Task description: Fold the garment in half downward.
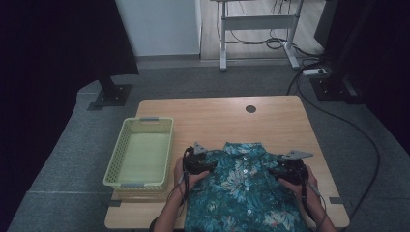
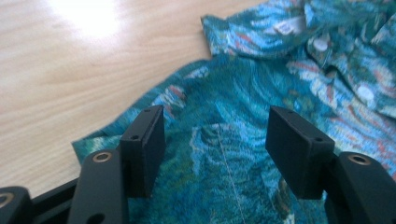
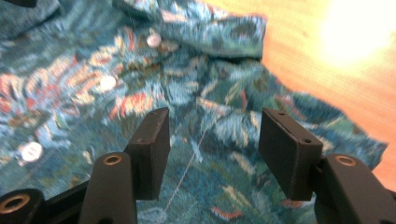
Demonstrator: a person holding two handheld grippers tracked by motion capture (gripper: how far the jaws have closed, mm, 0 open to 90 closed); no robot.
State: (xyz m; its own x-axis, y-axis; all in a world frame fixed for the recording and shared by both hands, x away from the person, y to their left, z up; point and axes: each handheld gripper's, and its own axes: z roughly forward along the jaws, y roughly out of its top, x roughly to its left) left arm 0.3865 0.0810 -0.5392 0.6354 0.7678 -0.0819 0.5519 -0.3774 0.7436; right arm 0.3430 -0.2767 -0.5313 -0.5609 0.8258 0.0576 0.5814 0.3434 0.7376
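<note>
A teal floral-print button-up shirt [image 1: 244, 186] is spread face-up on the light wooden table [image 1: 217, 118], collar pointing away from the person, lower part hanging toward the near table edge. It is laid flat w/ buttons done up, prob. so the shoulders can be taken evenly for folding or lifting.

The left gripper [image 2: 215, 135] is set over the shirt's left shoulder, just beside the collar; jaws are spread wide w/ fabric lying between them, nothing pinched. The right gripper [image 3: 212, 137] is mirrored over the other shoulder, likewise spread wide, no cloth clamped. Both are placed symmetrically either side of the collar, approx. level w/ each other, which is judged to suit a two-point grab so the shirt stays square.

A pale yellow-green perforated plastic basket [image 1: 116, 166] is stood left of the shirt, close to its sleeve, apart from it. Nothing is seen inside; it is judged the likely destination for the shirt.
</note>
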